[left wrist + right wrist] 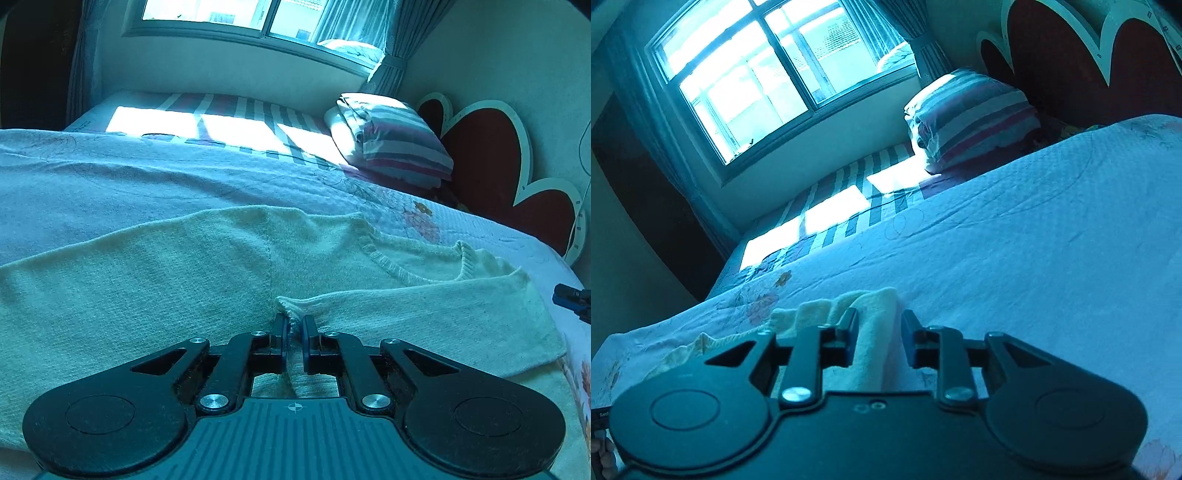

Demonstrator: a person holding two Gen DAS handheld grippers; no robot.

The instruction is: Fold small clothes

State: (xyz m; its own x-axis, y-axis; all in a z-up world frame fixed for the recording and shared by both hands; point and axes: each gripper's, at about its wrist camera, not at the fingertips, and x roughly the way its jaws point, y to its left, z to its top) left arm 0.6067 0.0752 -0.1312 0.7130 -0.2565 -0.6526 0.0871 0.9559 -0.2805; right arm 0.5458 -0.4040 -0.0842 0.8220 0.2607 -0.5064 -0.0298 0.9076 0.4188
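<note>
- The cream knitted sweater [221,266] lies spread flat on the pale quilted bedspread [147,173], near the bed's edge closest to the person, its ribbed V-neck [410,266] turned toward the headboard end.
- The left tongs [294,325] are nearly closed on the ribbed cuff [291,308] of a sleeve already laid across the body; a thin fold of knit sits between the tips, so they appear to be pinching it.
- The right tongs [879,325] stand parted, with a bunched fold of the sweater [871,332] between the fingers; whether either finger touches it I cannot tell.
- To do this step well, I judge the left should keep a firm pinch on the cuff and lay the sleeve straight along the body without dragging the layer beneath.
- The right should close fully on its fold before lifting, since loose knit slips and stretches.
- Move both together and low over the bedspread so the fold line stays straight.
- The striped pillow [391,140] lies well apart, near the headboard [491,166].
</note>
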